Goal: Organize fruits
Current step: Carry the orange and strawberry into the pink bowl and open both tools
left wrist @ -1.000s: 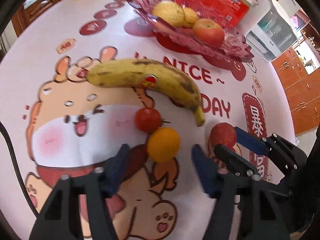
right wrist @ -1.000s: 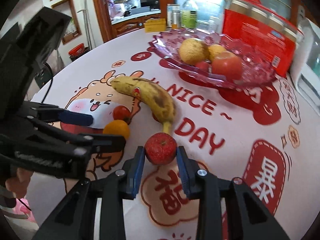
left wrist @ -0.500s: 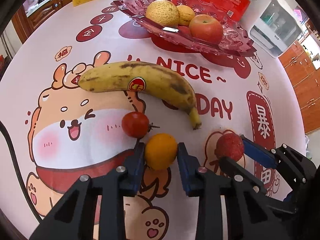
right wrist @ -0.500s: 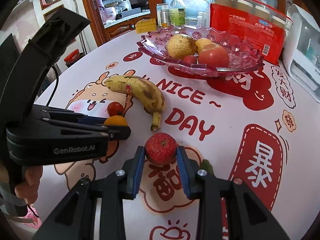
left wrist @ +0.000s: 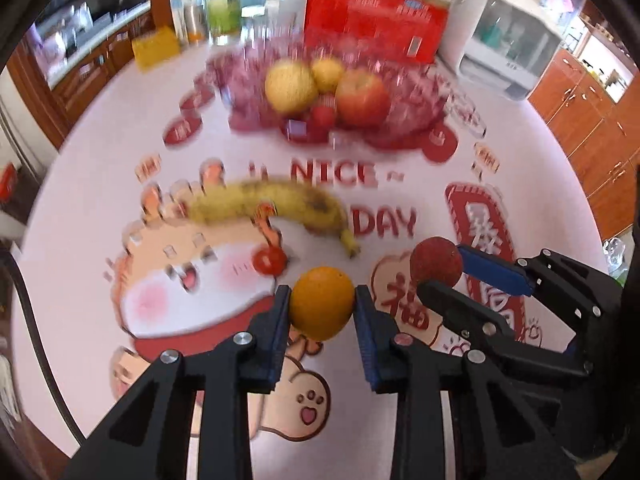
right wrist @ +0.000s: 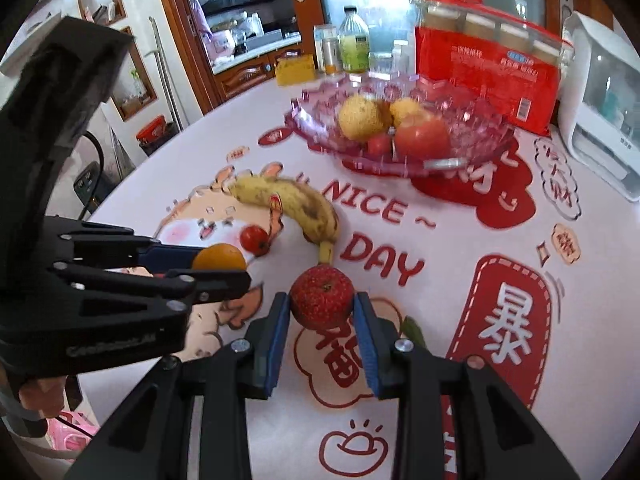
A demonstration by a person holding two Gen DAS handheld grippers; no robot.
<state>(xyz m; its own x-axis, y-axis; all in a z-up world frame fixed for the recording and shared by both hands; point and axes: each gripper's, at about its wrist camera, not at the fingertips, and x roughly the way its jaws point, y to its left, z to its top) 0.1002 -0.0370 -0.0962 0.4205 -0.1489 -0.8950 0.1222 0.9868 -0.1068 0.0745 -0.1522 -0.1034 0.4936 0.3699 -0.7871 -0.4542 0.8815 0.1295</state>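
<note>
Bright fruit on your pink cartoon tablecloth (right wrist: 460,236).

You hold an orange (left wrist: 322,303) between blue pads (left wrist: 280,336) and a speckled dark-red apple (right wrist: 322,297); beyond lie a brown-spotted yellow banana (right wrist: 294,206), a red tomato (right wrist: 255,240) and a pink glass bowl (right wrist: 472,140), before a red box (right wrist: 486,76).

Left claw (left wrist: 322,312) and right claw (right wrist: 322,308) both angle downward, seemingly clamped tight.

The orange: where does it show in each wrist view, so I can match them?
Left wrist: orange at lower centre, clamped in the left gripper.
Right wrist: orange at left of centre, partly hidden by that gripper.
Shared landmark: the banana, just beyond it.
</note>
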